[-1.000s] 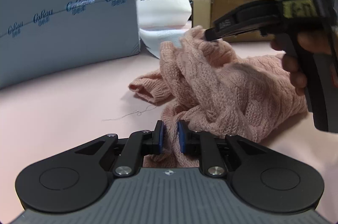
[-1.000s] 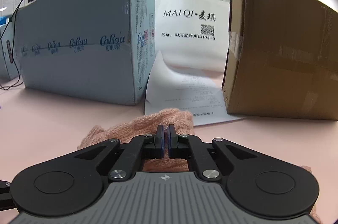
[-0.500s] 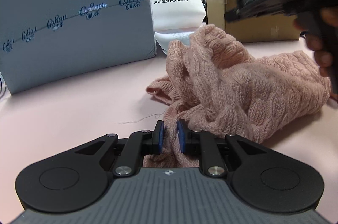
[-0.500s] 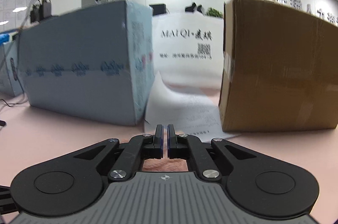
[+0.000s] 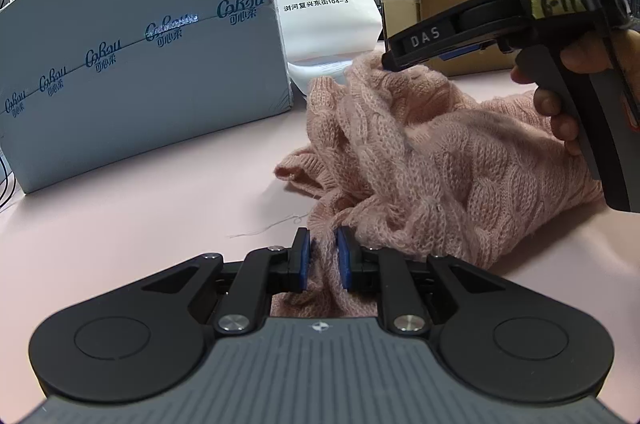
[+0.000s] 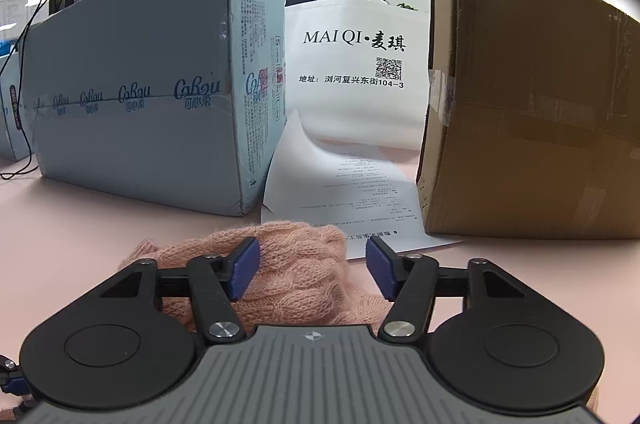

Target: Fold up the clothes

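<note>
Two claws worked on one pink knitted sweater [image 5: 460, 160], bunched on the pink worktop [image 5: 140, 208]. The left claw [image 5: 323, 258] pinched its near edge; the right claw [image 6: 314, 266] was opening above a far fold — pads not pressing. Bare worktop lay leftward, while a blue box [image 6: 140, 112] and a brown carton [image 6: 528, 128] closed the back.

Sweater [image 5: 460, 160]: pale pink cable knit, slightly fuzzy yarn. Unfolded, bunched in a rumpled heap on the pink worktop [image 5: 140, 208]. One ribbed cuff or hem edge pokes out at the heap's left side. A raised fold stands at the far end; a thin strand of fabric trails toward the near edge.
</note>
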Tool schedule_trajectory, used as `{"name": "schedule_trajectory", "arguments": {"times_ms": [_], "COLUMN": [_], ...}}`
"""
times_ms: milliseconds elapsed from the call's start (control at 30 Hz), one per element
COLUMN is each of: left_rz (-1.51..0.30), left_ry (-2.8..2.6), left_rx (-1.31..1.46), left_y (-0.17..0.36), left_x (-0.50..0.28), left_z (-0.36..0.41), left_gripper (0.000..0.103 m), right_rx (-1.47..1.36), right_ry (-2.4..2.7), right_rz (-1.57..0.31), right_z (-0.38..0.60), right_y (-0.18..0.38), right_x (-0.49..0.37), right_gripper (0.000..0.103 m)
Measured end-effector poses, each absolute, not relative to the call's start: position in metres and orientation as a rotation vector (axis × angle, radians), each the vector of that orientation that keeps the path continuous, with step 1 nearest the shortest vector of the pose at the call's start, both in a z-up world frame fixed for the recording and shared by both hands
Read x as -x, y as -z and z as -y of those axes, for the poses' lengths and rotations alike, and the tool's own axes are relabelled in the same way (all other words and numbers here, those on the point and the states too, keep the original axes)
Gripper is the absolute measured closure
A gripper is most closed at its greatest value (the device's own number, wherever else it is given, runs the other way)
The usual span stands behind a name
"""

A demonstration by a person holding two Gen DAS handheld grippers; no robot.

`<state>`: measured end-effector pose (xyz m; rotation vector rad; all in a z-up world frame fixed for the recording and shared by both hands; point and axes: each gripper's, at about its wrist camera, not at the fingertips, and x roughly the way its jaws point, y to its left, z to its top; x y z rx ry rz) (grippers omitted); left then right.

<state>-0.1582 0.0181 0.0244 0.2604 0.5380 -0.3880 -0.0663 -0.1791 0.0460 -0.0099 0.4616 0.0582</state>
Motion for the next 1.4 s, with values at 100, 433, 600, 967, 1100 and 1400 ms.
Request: {"name": "schedule_trajectory", "arguments": {"times_ms": [100,433,600,967,1100,1400], "left_rz": [-0.54,-0.534,-0.539,-0.534,-0.512,-0.473], "left_ry": [0.389,0.381,0.37,0.1,-0.043,-0.104], "left_rx": [-0.256,-0.263,-0.242,-0.229,-0.212,-0.261], "left_y": [-0.024,-0.023,-0.022,-0.023,-0.026,-0.029], "left_x": [0.158,0.158,0.155,0.12,0.108,0.12], "left_z": [-0.018,-0.016,-0.018,-0.03,-0.05,-0.069], "left_gripper": [0.089,0.089,0.089,0.091,0.096,0.096], "right_rx": [0.003,0.021,-0.011,-0.092,-0.089,-0.082], "right_ry": [-0.08,-0.088,-0.093,-0.185,-0.256,-0.413], "right_rz": [-0.501,-0.557,-0.484,-0.3,-0.238,-0.306], "right_z": [0.179,0.169,0.169,0.187,0.185,0.198], "right_y": [-0.041,-0.035,-0.055,-0.117,-0.131,-0.107], "right_x": [0.059,0.052,0.068,0.138,0.173,0.26], "right_gripper": [0.039,0.098,0.099,0.099,0.099,0.099]}}
